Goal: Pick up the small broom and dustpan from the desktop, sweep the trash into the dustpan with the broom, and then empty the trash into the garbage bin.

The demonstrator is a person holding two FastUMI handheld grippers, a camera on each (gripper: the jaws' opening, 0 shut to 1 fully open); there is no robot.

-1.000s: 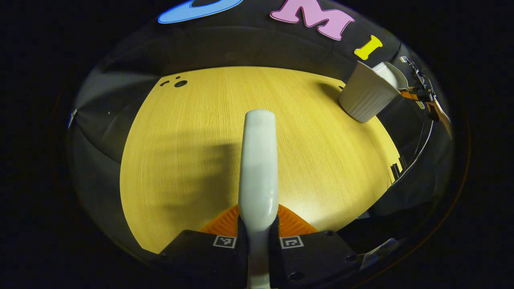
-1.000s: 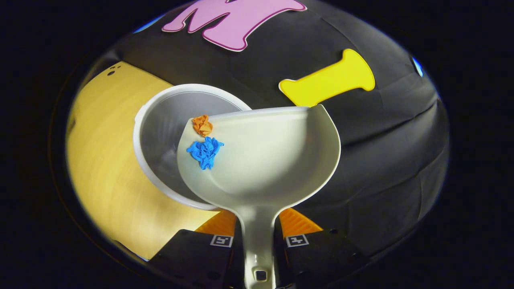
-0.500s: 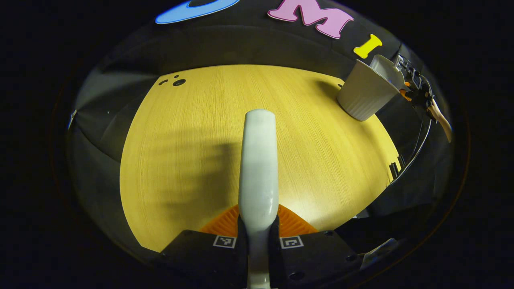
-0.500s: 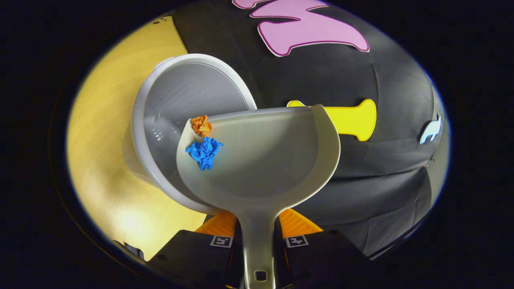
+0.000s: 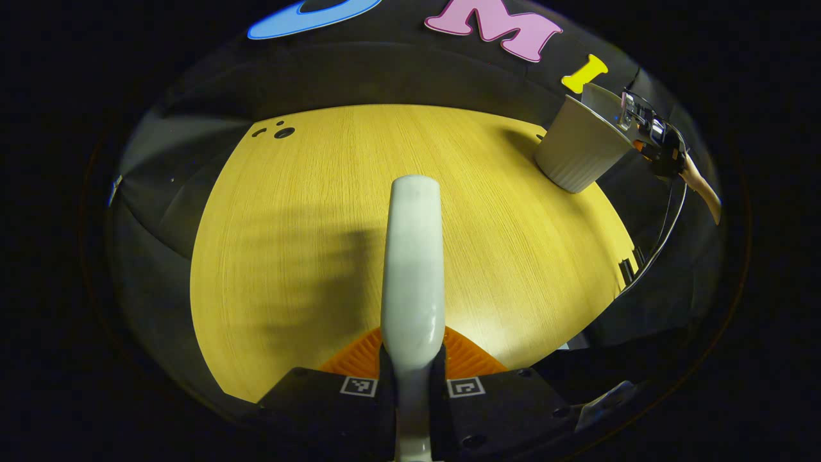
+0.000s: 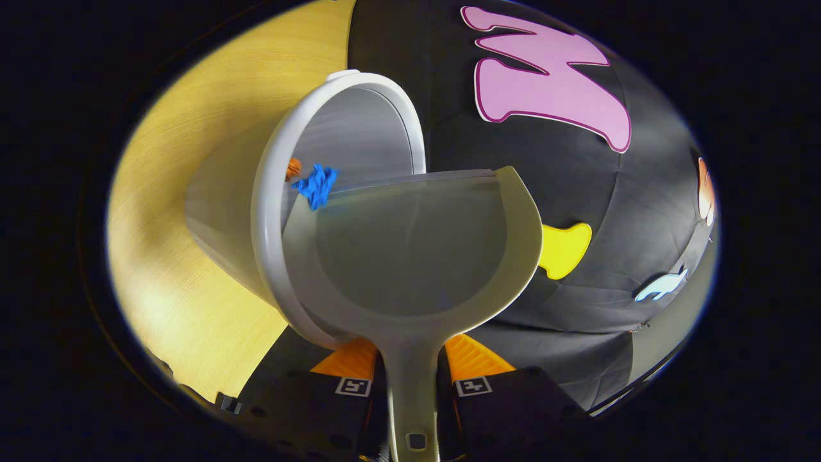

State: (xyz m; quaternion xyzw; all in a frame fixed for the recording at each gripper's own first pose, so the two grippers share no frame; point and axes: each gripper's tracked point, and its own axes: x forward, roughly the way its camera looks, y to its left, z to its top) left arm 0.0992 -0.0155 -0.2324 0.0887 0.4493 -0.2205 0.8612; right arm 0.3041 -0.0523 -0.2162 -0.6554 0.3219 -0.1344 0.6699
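The dustpan [image 6: 417, 256] has tipped further since a moment ago; the blue scrap [image 6: 315, 185] and orange scrap [image 6: 293, 169] now slide off its lip into the garbage bin [image 6: 269, 212]. The right gripper [image 6: 412, 391] pinches the dustpan handle, the left gripper [image 5: 412, 385] pinches the broom [image 5: 414, 256] above the bench [image 5: 288, 224]. Tipped sideways, a scrap might miss the rim.

The pale dustpan [image 6: 417, 256] is tipped at the rim of the white garbage bin [image 6: 269, 212], its handle clamped between the fingers of the right hand-held gripper [image 6: 414, 385]. A crumpled blue scrap [image 6: 315, 185] sits right at the pan's far left corner, and a small orange scrap [image 6: 293, 169] is just past it, inside the bin's mouth. The broom [image 5: 412, 269], white-handled, runs straight ahead from the left hand-held gripper [image 5: 412, 385], pinched between its fingers. From there the ribbed bin stands far ahead to the right on the tabletop [image 5: 308, 218].
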